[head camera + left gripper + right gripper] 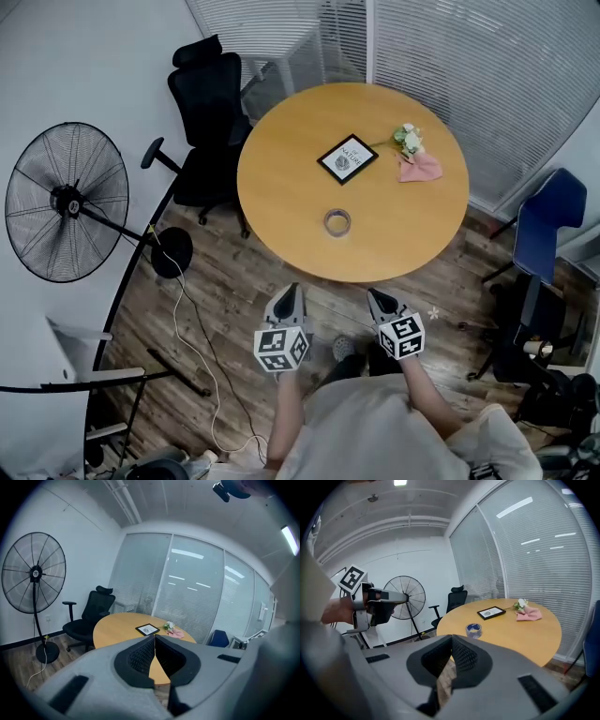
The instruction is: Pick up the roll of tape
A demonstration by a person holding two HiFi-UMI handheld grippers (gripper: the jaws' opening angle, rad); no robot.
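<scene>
Fingers [465, 656] pressed together, empty, on my left gripper [290, 290] and right gripper [378, 294], both short of the table [281, 187] with the roll of tape [337, 222] on its near side; arriving shut would likely knock it away.

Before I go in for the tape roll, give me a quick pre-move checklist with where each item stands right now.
1. Roll of tape in view, lying flat on the table towards its near edge: ok.
2. Space round the roll free: ok; the picture frame, flowers and pink cloth sit farther back, apart from it.
3. Right gripper opened for the grasp: not ok; fingers together, nothing between them.
4. Left gripper empty: ok; fingers together, nothing held.
5. Grippers over the table: not ok; both are above the floor, short of the table's edge.
</scene>
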